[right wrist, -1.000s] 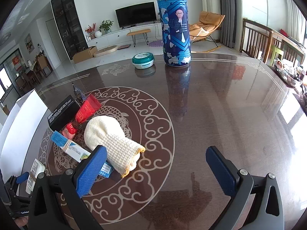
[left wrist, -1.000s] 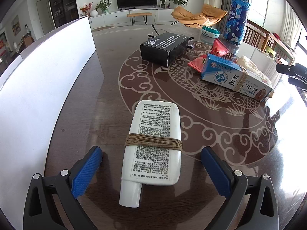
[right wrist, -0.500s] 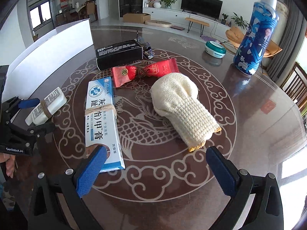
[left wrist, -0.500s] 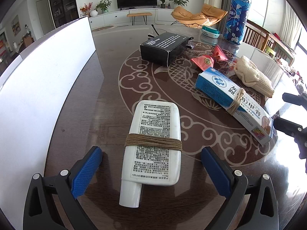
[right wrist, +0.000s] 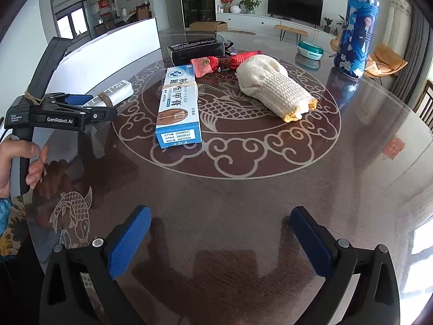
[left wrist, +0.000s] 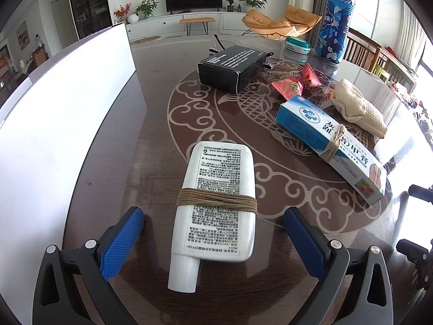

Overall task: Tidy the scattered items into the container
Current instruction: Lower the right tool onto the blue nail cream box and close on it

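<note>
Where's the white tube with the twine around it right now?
In the left wrist view the white tube lies flat on the table between the open fingers of the left gripper, with the white container on its left.

Round dark table [right wrist: 243, 189], fish-and-cloud inlay — on it: white tube [left wrist: 216, 197], blue-white carton [right wrist: 179, 108], knit cloth [right wrist: 273, 86], red packets [right wrist: 224, 61], black box [left wrist: 230, 67], blue canister [right wrist: 356, 29], teal tin [right wrist: 310, 48], white container [left wrist: 62, 124].
</note>
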A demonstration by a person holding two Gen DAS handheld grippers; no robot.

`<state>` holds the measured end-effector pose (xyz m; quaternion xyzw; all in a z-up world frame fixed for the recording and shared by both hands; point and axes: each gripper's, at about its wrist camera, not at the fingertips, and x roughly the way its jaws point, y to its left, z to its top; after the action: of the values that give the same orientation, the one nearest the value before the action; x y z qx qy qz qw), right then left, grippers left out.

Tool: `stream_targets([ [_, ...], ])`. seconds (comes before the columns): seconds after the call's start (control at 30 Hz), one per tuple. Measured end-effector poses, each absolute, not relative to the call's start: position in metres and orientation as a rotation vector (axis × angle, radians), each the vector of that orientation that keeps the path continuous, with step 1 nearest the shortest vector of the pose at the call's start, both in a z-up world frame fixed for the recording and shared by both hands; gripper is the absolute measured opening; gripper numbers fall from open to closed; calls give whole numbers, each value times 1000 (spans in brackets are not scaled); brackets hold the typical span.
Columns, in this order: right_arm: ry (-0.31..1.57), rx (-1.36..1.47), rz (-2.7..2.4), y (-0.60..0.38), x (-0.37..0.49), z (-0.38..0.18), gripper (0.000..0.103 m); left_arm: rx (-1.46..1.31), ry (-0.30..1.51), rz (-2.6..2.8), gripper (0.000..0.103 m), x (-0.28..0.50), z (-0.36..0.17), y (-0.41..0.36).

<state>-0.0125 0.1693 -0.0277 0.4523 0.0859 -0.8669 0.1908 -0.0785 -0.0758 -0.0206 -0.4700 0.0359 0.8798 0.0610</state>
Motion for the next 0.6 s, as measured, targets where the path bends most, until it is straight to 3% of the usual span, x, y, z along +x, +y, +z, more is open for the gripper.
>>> stream_targets([
  [0.6, 336, 1271, -2359, 128, -18, -30, 103, -1422, 108, 2662, 103, -78, -21, -76],
])
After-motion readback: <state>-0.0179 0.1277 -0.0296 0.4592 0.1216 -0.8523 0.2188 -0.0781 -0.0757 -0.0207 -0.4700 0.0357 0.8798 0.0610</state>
